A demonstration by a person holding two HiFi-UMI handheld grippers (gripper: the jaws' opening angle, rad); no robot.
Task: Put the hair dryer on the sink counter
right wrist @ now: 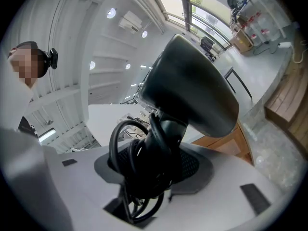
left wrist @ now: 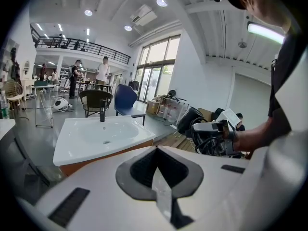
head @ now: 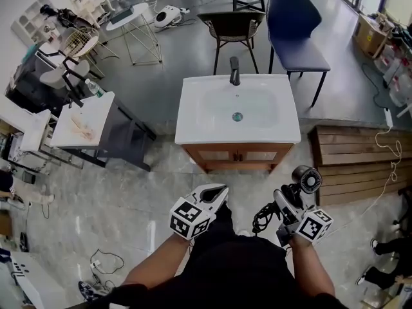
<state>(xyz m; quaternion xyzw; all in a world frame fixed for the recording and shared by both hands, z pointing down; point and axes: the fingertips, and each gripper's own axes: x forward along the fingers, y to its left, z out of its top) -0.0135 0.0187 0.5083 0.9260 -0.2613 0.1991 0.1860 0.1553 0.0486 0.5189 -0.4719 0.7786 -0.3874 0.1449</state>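
The white sink counter (head: 193, 124) on its wooden cabinet stands ahead of me, basin bare, with a black faucet (head: 235, 71) at the back. My right gripper (head: 288, 203) is shut on the handle of the dark hair dryer (head: 306, 179), held low over the floor in front of the counter. Its black cord (head: 262, 218) hangs coiled beside the handle. In the right gripper view the hair dryer (right wrist: 192, 88) fills the frame, with the cord (right wrist: 132, 162) bunched between the jaws. My left gripper (head: 217, 192) is shut and holds nothing. The left gripper view shows the sink counter (left wrist: 72, 150) and the hair dryer (left wrist: 191, 121).
A black chair (head: 228, 28) and a dark blue seat (head: 293, 28) stand behind the sink. A wooden slatted bench (head: 354, 163) lies to the right, and a small white table (head: 84, 121) to the left. Loose cables (head: 103, 261) trail on the floor at lower left.
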